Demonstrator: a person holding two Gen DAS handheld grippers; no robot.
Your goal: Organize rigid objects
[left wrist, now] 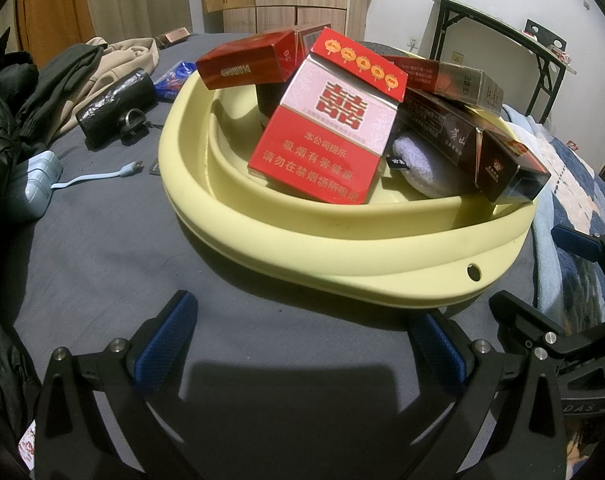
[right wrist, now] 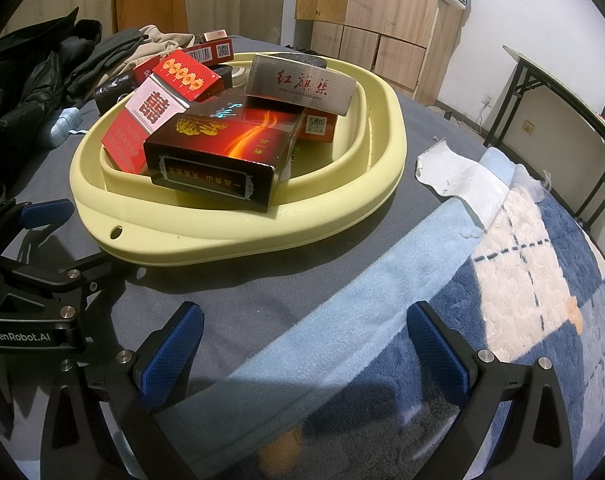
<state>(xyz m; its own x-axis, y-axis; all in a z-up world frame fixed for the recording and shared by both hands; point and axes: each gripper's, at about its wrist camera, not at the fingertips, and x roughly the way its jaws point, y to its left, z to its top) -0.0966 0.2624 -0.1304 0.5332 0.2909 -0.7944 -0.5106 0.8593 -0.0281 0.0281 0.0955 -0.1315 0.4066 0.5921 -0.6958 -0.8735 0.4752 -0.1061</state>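
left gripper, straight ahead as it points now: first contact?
Likely the yellow basin's near rim. The left gripper is open and empty over the grey sheet, with nothing between its fingers and the rim. Height is unclear; it might pass over and hit the red-and-white pack.

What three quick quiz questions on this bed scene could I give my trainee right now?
1. True or false: the left gripper and right gripper both have open, empty jaws.
2. Where do the cigarette cartons sit? A on the folding table, B in the yellow basin, C on the plaid blanket.
3. Which carton overhangs the basin's near rim in the right wrist view?

Key: 1 true. 2 B. 3 the dark flame-print carton.
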